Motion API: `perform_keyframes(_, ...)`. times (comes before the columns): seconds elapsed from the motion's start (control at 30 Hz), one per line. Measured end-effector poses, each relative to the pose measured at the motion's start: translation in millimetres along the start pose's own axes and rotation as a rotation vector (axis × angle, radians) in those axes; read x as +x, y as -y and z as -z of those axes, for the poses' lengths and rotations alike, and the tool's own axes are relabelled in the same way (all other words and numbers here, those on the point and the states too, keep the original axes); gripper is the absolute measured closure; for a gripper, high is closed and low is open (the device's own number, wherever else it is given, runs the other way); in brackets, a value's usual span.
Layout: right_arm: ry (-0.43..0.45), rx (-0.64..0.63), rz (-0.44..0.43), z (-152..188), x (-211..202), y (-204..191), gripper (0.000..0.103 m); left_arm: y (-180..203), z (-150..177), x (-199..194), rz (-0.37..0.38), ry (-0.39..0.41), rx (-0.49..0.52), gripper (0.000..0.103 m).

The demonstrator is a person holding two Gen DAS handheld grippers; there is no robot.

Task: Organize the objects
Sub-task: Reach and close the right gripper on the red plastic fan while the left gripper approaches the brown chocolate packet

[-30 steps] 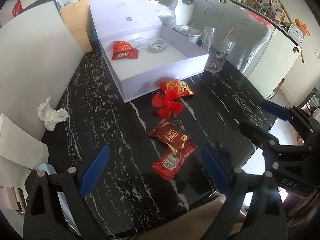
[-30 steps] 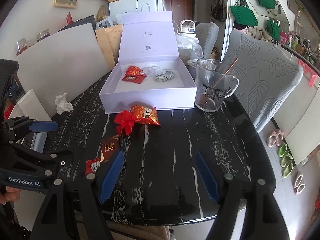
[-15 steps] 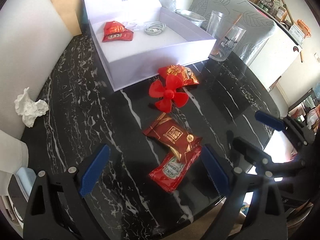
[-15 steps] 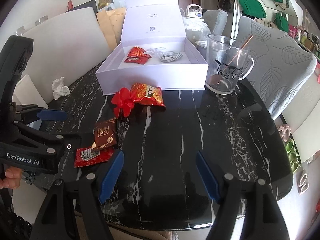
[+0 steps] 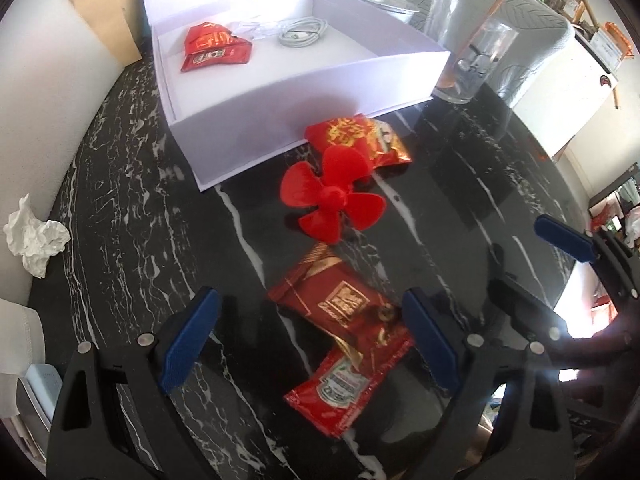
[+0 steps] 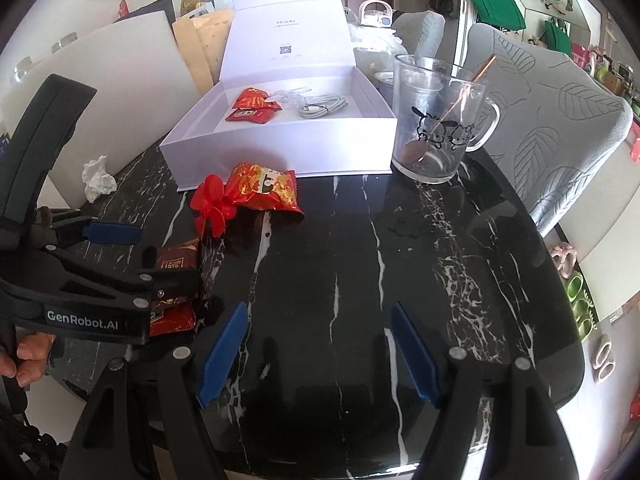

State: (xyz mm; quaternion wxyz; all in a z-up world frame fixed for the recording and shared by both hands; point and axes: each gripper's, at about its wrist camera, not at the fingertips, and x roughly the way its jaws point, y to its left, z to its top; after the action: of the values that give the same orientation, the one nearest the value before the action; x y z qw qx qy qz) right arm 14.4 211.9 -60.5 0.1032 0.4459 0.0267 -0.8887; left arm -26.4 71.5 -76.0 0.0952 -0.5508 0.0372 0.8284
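On the black marble table (image 5: 120, 200) lie a dark red snack packet (image 5: 340, 308) and, overlapping its near end, a red ketchup sachet (image 5: 344, 384). My left gripper (image 5: 310, 336) hangs just above them, its jaws closing, with both packets between the blue pads and neither pad pressing on them. Farther on lie a red plastic propeller (image 5: 332, 200) and a red-gold snack bag (image 5: 360, 136), in front of the open white box (image 5: 304, 92). My right gripper (image 6: 318, 354) stands open over bare table, with nothing between its fingers.
The box holds red packets (image 5: 214, 46) and a coiled white cable (image 5: 302, 32). A glass mug (image 6: 436, 120) with a copper spoon stands to the right of the box. A crumpled tissue (image 5: 34, 236) lies at the left edge. Grey chairs (image 6: 560, 120) stand behind the table.
My left gripper has come down and forward, so the two packets now sit between its pads, and its jaws have narrowed slightly. The right gripper has sunk a little toward the table.
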Motion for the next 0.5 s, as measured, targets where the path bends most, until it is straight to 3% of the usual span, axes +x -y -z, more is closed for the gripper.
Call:
perform_keyframes(0.13, 0.001, -0.014, -0.013, -3.4, 4.5, -3.9, 0.028, -10.0, -3.6, -0.3, 0.04, 0.012, -0.022, 0.04)
perform_keyframes(0.23, -0.002, -0.022, -0.027, -7.9, 9.8, -8.9, 0.028, -15.8, -5.6, -3.2, 0.021, 0.025, -0.018, 0.049)
perform_keyframes(0.5, 0.007, -0.039, -0.087, -25.4, 22.4, -25.9, 0.028, -39.3, -11.6, -5.3, 0.032, 0.014, -0.06, 0.052)
